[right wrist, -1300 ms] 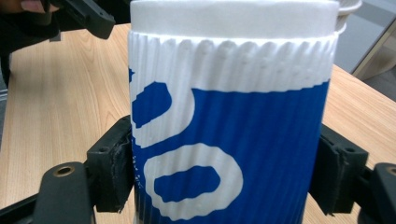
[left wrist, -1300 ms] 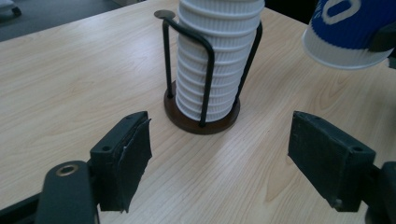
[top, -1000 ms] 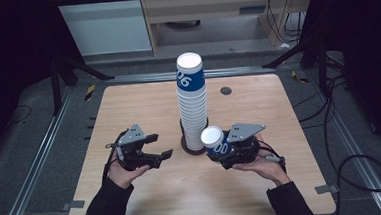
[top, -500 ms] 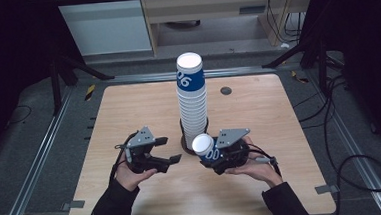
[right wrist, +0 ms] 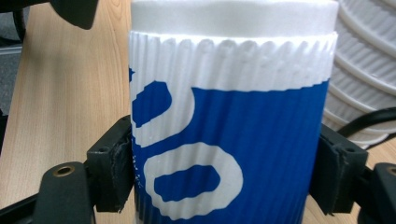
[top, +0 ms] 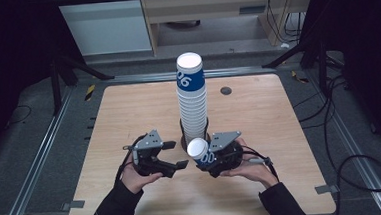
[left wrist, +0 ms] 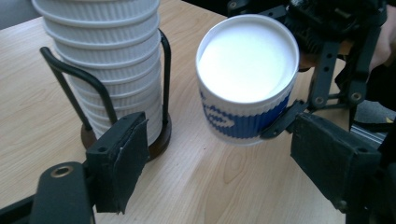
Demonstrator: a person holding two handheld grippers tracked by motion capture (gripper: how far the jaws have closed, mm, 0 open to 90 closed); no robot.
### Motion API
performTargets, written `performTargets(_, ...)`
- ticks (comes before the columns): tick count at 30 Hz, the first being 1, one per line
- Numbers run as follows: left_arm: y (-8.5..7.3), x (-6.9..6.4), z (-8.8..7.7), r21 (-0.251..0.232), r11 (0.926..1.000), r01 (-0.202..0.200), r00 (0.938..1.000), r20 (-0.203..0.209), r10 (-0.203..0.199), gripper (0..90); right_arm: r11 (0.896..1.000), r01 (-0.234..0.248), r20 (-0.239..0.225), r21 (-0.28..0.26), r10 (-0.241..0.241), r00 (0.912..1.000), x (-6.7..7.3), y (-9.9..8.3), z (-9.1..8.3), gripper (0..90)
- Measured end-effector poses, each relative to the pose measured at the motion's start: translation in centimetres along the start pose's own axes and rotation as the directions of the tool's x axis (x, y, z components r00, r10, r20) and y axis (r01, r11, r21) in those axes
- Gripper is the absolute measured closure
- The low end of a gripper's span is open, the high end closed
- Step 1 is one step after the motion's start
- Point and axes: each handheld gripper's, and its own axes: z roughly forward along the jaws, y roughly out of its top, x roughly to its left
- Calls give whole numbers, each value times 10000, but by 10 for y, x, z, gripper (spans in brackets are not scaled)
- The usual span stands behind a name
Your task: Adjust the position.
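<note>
Jaws of the right gripper (top: 207, 159) clamp a ribbed blue-and-white paper cup (top: 201, 152); left gripper (top: 177, 155) has just been opening, empty.

Probably a lab or test bay — a bare wooden desk (top: 280, 132) on metal floor rails (top: 32, 172), loose cables (top: 352, 167), dark stands and plain cabinets (top: 108, 27) behind.

The top cup (top: 190, 76) of the stack reads "06" (white on blue).
</note>
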Motion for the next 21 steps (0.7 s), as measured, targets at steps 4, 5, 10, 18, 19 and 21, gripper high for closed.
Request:
performTargets(4,0,-1,2,39,10000,5,10000,84,-6,185,9998,134,-64,116,-133,9999,2,1,5,223)
performTargets(5,0,-1,2,39,10000,5,10000,84,-6,185,9997,173,-81,143,-172,9998,3,2,6,223)
performTargets(10,1,-4,6,120,9999,-20,9997,229,17,183,9993,316,-156,224,-312,9994,7,3,11,223)
performTargets(18,0,-6,16,373,9993,12,9992,394,-27,182,9984,500,-311,267,-492,9983,12,7,18,223)
performTargets(19,0,-7,17,414,9991,-24,9992,403,8,182,9984,496,-325,273,-488,9983,12,7,19,222)
performTargets(21,0,-8,20,472,9989,-68,9992,402,49,183,9979,559,-424,321,-545,9976,14,8,22,223)
